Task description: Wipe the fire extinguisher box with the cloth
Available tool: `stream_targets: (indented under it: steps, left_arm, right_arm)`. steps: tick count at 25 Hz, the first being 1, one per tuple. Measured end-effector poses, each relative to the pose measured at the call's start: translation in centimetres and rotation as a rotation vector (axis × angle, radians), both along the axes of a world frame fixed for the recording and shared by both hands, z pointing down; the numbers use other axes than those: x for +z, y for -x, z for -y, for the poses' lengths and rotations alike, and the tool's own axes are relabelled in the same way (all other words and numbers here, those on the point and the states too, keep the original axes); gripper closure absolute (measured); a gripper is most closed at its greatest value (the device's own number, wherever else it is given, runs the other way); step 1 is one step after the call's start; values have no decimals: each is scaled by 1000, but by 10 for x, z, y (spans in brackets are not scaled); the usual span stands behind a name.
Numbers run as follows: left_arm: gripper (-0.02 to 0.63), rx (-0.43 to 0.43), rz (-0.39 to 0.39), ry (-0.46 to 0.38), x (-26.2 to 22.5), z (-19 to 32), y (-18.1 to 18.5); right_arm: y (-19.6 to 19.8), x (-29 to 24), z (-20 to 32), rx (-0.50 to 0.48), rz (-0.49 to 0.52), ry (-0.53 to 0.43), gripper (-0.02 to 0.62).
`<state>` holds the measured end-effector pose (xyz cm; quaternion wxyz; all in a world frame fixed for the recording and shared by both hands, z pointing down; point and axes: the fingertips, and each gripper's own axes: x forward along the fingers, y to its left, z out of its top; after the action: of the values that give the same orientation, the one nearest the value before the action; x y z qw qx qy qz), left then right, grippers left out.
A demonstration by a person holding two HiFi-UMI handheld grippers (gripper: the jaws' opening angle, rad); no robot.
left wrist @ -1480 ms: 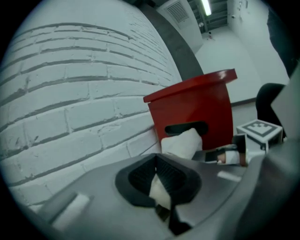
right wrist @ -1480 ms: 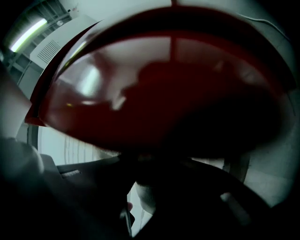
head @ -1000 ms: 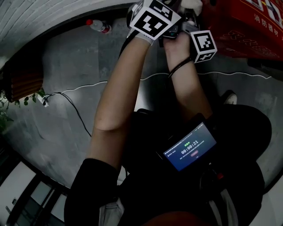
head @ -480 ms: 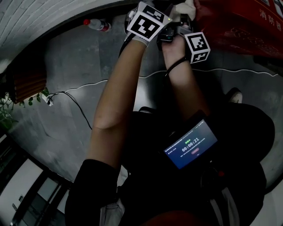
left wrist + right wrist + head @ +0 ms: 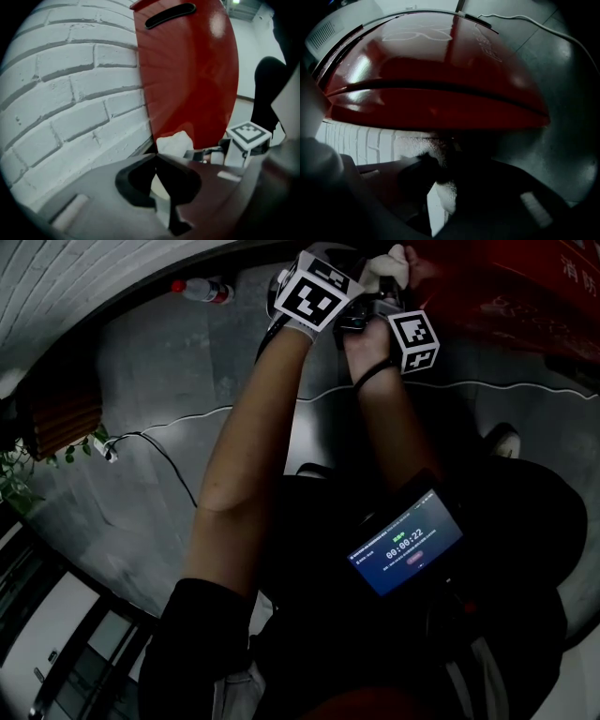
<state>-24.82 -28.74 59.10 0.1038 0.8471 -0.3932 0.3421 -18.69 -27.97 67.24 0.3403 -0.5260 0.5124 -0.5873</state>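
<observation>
Cloth [image 5: 443,187] clenched in our right gripper [image 5: 443,174] has slid left along fire extinguisher box [image 5: 440,84]; wiping continues; left gripper [image 5: 155,157] closed, empty.

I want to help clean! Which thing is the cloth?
Find the big red box beside the white brick wall. Against its side is the cloth, a small crumpled lump pinched in the right tongs. It's soft and plain white, unlike the black-patterned cube beside it.

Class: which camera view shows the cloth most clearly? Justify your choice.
The left gripper view: the cloth shows bright against the red box. The right gripper view shows only a dim strip pinched in the right tool; the head view, a small white patch.
</observation>
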Motion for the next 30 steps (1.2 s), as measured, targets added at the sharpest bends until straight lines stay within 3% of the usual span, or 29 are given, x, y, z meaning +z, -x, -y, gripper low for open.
stream_targets:
  steps: [5, 12, 24, 30]
  left_arm:
    - [606, 14, 12, 24, 15, -6, -6]
    - [606, -12, 125, 87, 62, -19, 8]
    - [606, 2, 173, 151, 90, -35, 8]
    - [606, -79, 136, 107, 67, -27, 20]
  right_arm:
    - [-2, 29, -6, 9, -9, 55, 509]
    - [-8, 64, -10, 5, -39, 104, 509]
    - [-13, 115, -27, -34, -114, 202, 509]
    - [20, 72, -35, -206, -144, 82, 509]
